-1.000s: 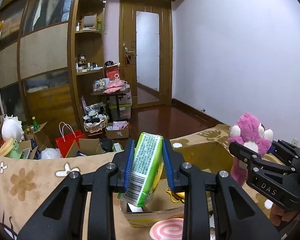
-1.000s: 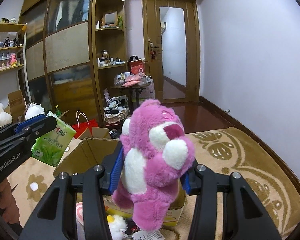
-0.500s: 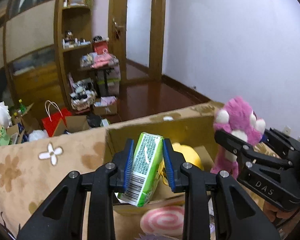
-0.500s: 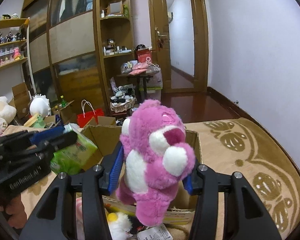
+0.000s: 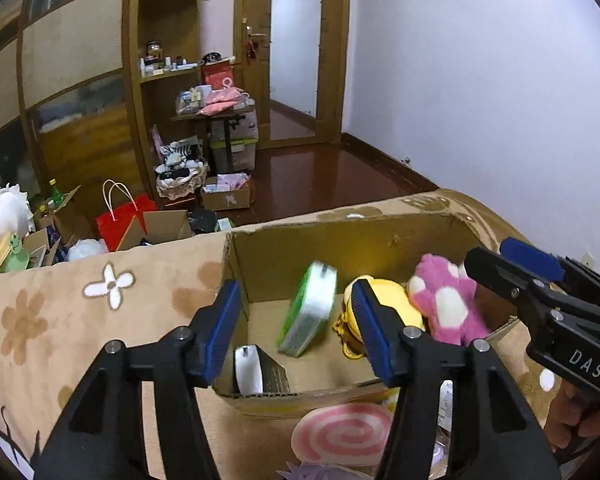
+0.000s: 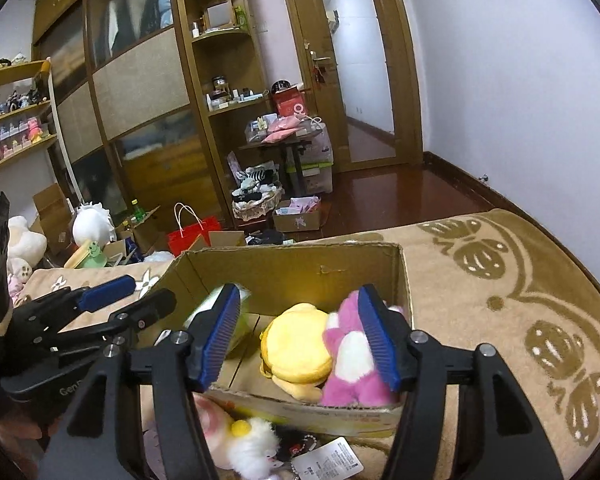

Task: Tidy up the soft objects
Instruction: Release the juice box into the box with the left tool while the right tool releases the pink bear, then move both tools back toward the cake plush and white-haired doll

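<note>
Cardboard box (image 5: 340, 236) at mid-frame now holds both items: half a second ago the left tool (image 5: 296, 332) clamped the green tissue pack (image 5: 308, 308) and the right tool (image 6: 298, 336) the pink plush (image 6: 348, 360). Both tools' jaws are opening with nothing gripped, so these two drops look done. The pack is motion-blurred; toys below the box's near wall are cut off.
</note>
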The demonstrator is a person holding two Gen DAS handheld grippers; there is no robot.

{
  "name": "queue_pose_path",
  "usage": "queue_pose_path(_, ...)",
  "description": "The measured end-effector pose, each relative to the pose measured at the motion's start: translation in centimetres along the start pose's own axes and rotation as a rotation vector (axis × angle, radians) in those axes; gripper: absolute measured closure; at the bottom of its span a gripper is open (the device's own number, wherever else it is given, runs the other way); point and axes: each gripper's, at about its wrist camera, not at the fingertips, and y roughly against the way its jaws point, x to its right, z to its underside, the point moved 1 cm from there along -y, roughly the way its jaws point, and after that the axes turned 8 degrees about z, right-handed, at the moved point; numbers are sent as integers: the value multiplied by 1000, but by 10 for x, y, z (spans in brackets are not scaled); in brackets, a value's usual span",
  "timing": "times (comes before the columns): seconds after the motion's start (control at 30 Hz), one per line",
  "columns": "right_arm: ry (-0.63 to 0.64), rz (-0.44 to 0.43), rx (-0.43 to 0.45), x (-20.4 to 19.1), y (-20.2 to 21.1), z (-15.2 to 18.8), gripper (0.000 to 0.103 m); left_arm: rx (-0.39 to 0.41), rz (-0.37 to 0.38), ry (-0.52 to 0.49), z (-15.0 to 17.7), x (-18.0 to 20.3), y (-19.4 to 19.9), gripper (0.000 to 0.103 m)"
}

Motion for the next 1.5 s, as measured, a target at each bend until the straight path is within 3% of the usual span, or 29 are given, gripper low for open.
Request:
queue_pose_path(0.13, -15, -7, -7, 0, 4, -1, 24, -2, -20, 8, 0, -3, 5, 38)
queue_pose_path(0.23, -25, -14, -9, 0, 8, -1, 15, 20, -34, 21, 0, -5, 16, 24)
queue_pose_path(0.4, -43, -28, -9, 1, 19, 0, 0, 27, -49, 37, 0, -9, 34, 9)
queue_pose_path(1.0, -13, -26, -55, 0, 64, 13, 0, -67, -69, 12, 35, 1, 96, 2)
queue_pose_path(1.3, 1, -45, -116, -6, 75, 30, 0, -103, -51, 23, 51, 5, 108, 2)
queue_pose_path(1.5, -3, -42, -142, -7, 74, 38, 0, -171, -29, 2, 60, 9, 100, 2)
